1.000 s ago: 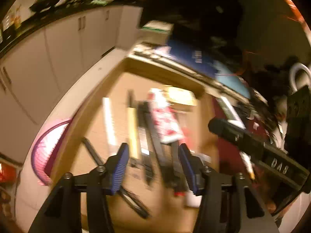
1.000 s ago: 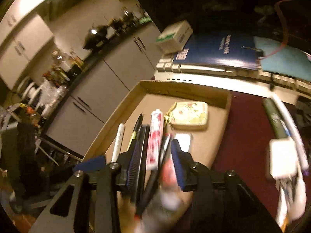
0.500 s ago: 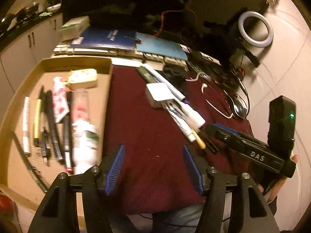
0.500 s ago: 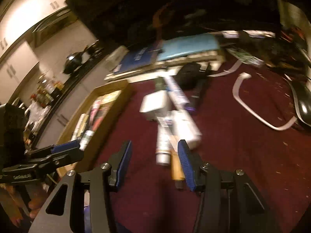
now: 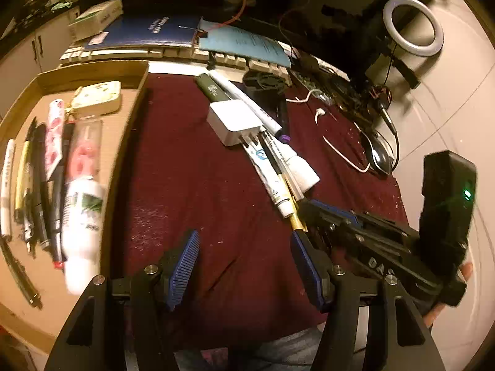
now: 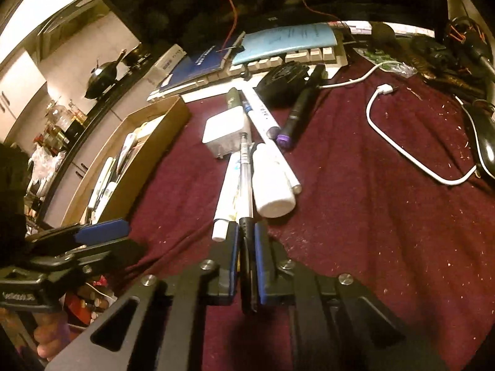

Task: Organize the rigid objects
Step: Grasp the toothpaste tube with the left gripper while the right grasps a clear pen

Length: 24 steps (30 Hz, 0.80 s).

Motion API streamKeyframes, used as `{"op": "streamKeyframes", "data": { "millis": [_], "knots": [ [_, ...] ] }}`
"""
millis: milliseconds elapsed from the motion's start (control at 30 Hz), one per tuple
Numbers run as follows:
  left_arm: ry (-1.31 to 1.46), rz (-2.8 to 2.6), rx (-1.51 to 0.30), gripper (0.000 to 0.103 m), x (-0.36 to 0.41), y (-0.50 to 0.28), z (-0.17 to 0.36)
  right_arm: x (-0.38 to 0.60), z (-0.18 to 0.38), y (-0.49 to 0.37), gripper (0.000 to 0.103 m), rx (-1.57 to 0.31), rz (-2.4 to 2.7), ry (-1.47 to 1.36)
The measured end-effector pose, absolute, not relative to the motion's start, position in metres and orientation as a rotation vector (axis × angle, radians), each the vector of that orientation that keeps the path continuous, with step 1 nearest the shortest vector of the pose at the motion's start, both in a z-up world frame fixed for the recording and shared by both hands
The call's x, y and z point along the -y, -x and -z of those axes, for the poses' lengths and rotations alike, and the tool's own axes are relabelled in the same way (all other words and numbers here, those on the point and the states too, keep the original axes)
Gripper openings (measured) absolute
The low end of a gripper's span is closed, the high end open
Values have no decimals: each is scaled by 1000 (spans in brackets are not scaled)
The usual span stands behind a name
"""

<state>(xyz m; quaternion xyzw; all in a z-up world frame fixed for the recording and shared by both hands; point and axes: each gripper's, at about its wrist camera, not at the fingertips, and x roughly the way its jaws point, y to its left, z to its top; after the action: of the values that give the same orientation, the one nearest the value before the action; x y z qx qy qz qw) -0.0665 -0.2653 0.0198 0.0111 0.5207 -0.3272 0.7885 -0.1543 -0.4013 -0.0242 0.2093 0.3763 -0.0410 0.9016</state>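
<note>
Table [image 5: 191, 167], maroon cloth over it. Cardboard tray [image 5: 130, 117] at its left edge, holding pens, tubes and a white bottle [image 5: 82, 216]. Keyboard [image 6: 278, 58] behind, under two notebooks. White charger block [image 6: 225, 133] atop the loose pile mid-table. Left tongs [image 5: 244, 266] spread wide, empty. Right tongs [image 6: 246, 241] clamped on a clear pen [image 6: 246, 173] within that pile, between a white tube [image 6: 229, 185] and small bottle [image 6: 272, 182].

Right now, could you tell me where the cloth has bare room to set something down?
The maroon cloth is bare between the cardboard tray and the diagonal pile around the white adapter, down to the open left tongs. The tray is packed along its left side with pens and tubes. The cloth's far right is crossed by the white cable.
</note>
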Motion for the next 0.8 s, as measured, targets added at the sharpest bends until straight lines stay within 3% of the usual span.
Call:
{"op": "streamKeyframes", "data": {
  "millis": [367, 667, 800],
  "knots": [
    [-152, 707, -1127, 64, 323, 48, -13, 394, 24, 176, 10, -790, 154, -338],
    [-190, 707, -1153, 20, 342, 39, -7, 404, 27, 178, 10, -770, 105, -379],
    [-247, 689, -1144, 17, 331, 46, -4, 407, 28, 178, 10, -760, 83, -371]
  ]
}}
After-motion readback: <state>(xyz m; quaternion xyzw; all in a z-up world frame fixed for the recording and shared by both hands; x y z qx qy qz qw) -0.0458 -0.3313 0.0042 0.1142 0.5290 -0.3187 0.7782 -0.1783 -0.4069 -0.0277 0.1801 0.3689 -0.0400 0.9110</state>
